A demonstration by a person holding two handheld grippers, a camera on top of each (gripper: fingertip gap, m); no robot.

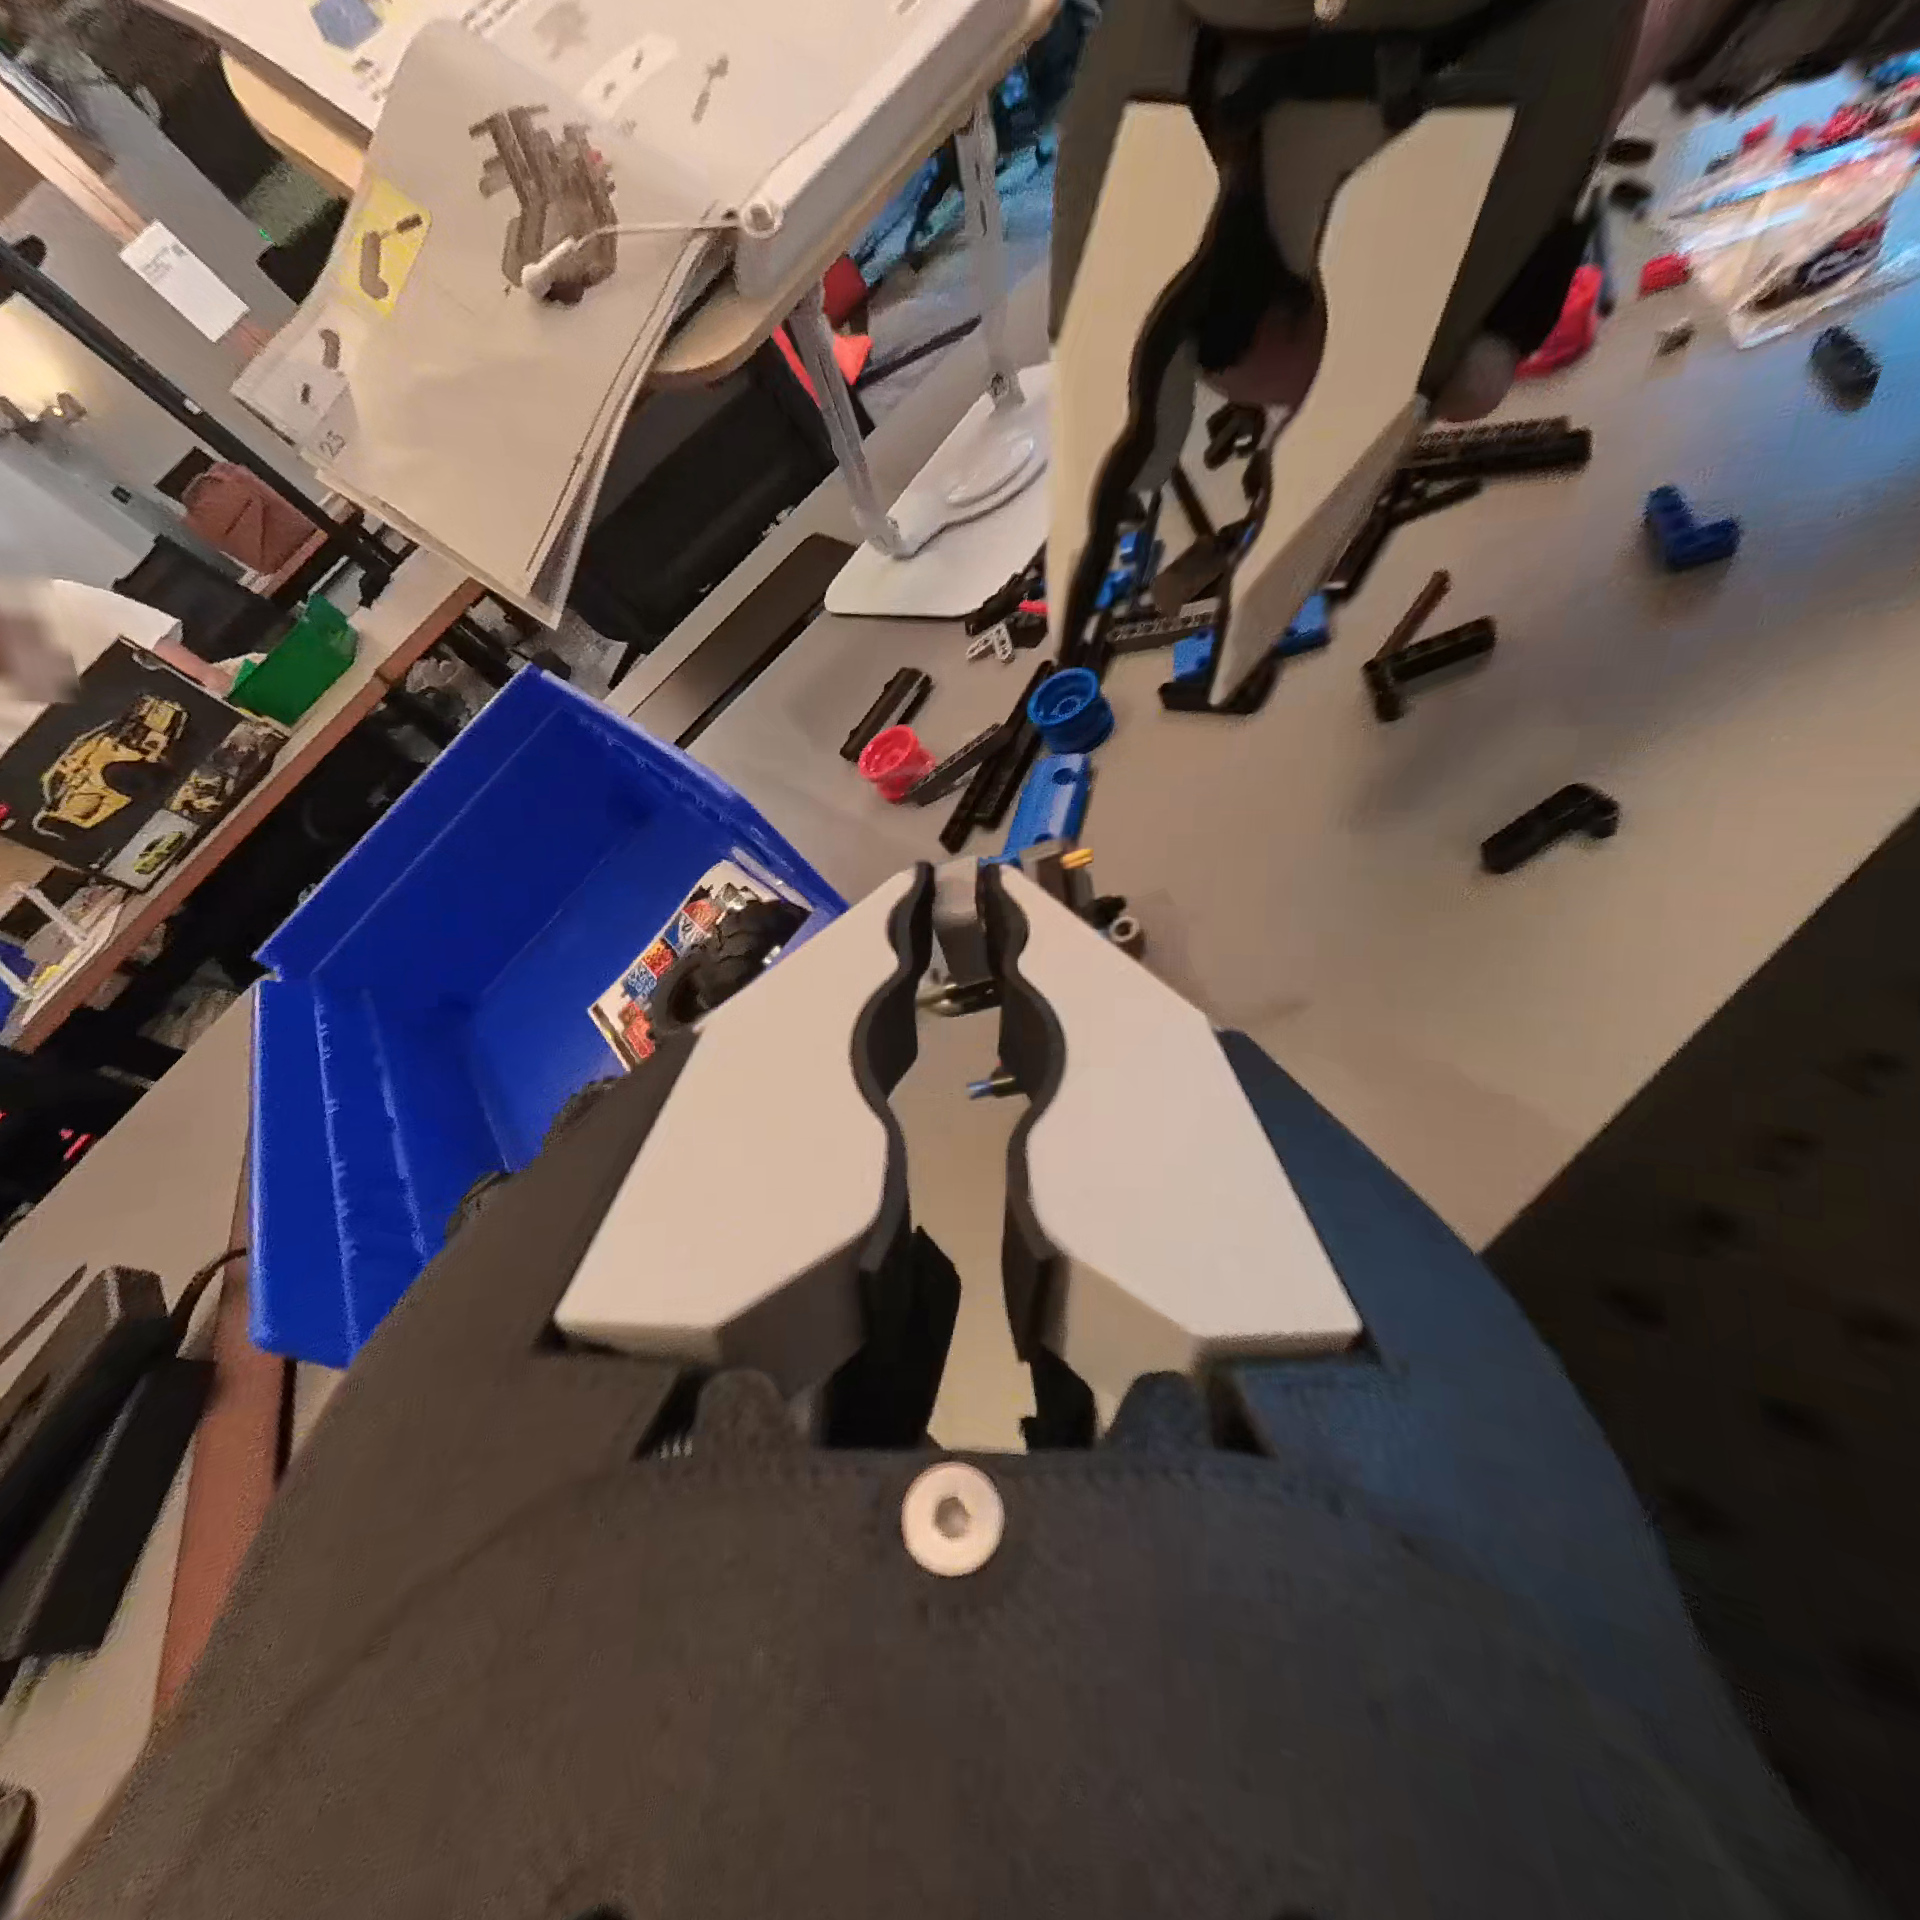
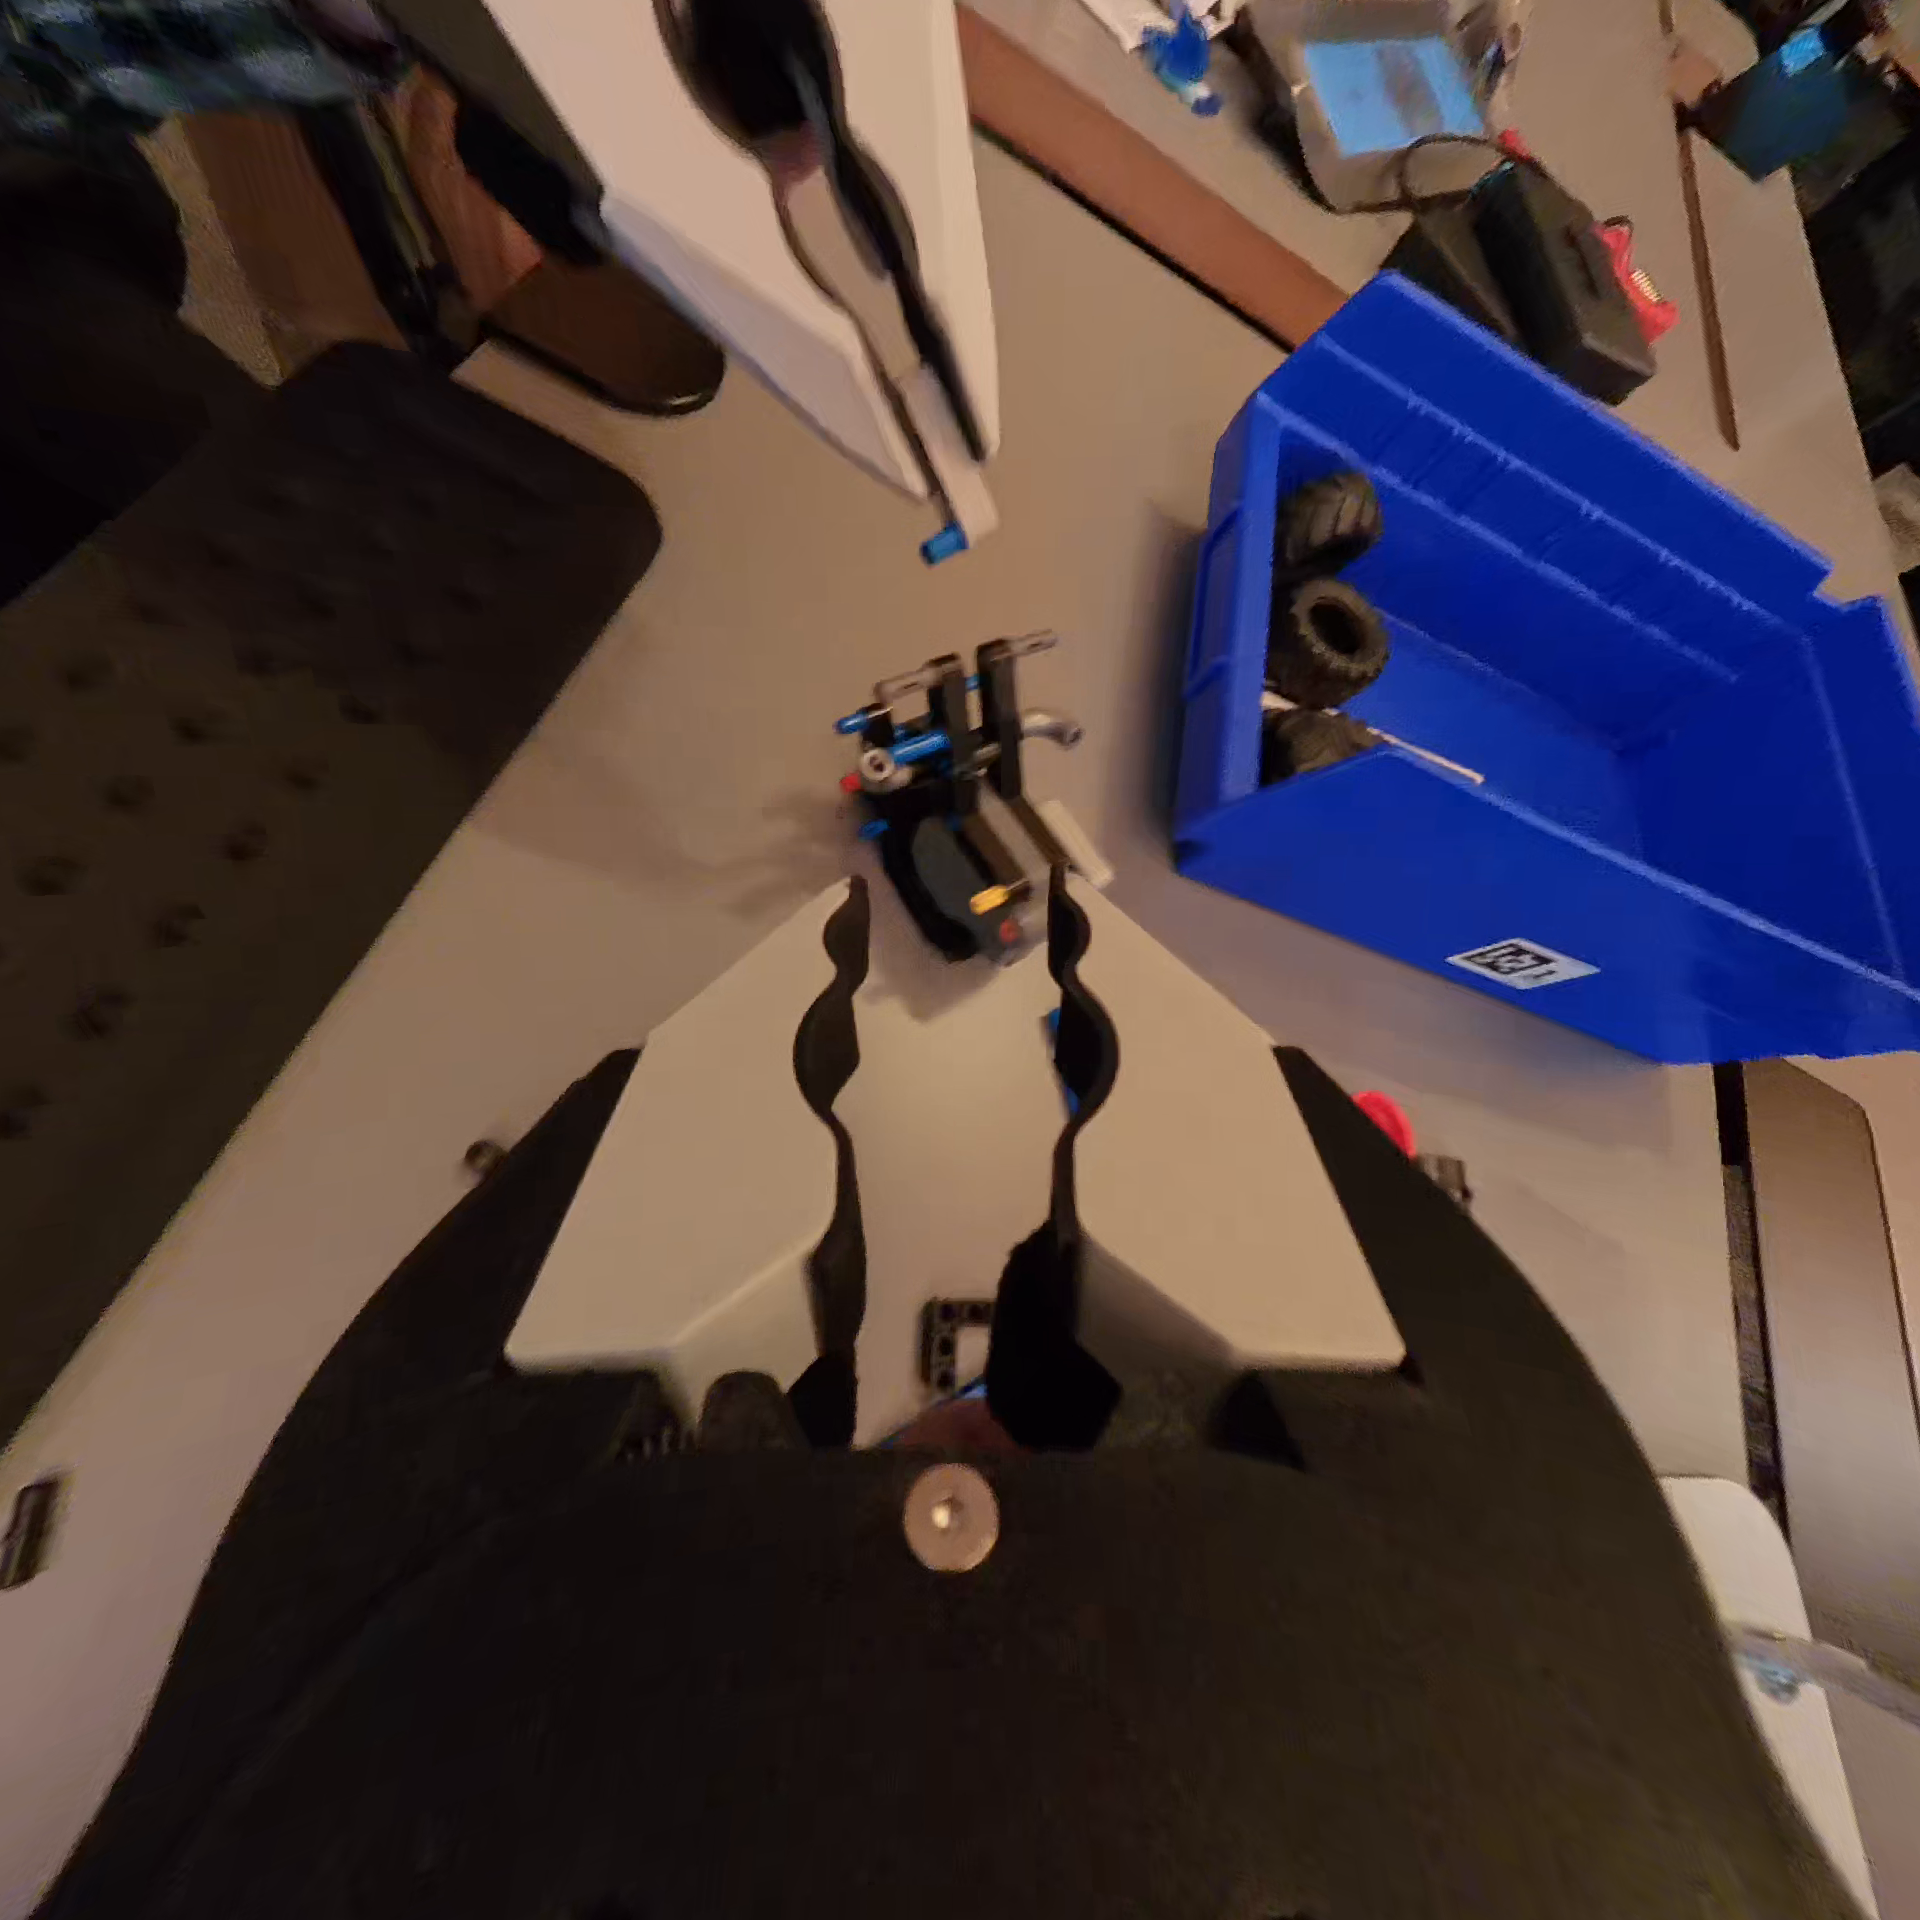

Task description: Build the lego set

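Gripping a small grey piece (image 1: 958,925) between their nearly closed tips, the left tongs (image 1: 958,883) are hovering low over the counter (image 1: 1351,935); in the right wrist view that same pair is showing a small blue peg (image 2: 943,544) sticking out at the tip, so the held part is probably a pin or connector, though blur is keeping me from telling exactly. The right tongs (image 2: 954,896) are standing open with a clear gap between the fingers, holding nothing and sitting just above the half-built black and blue model (image 2: 951,790) lying on the counter. Judging from this, a fitting step is in hand: the left piece is being brought to the model, and the next move is calling for the right tongs to close on the model and steady it while the peg is being lined up with a hole. Farther out, a blue bin (image 2: 1558,883) is holding black tyres (image 2: 1335,634), loose black, blue and red parts (image 1: 1039,727) are lying scattered, and an instruction booklet (image 1: 499,312) is resting on a stand.
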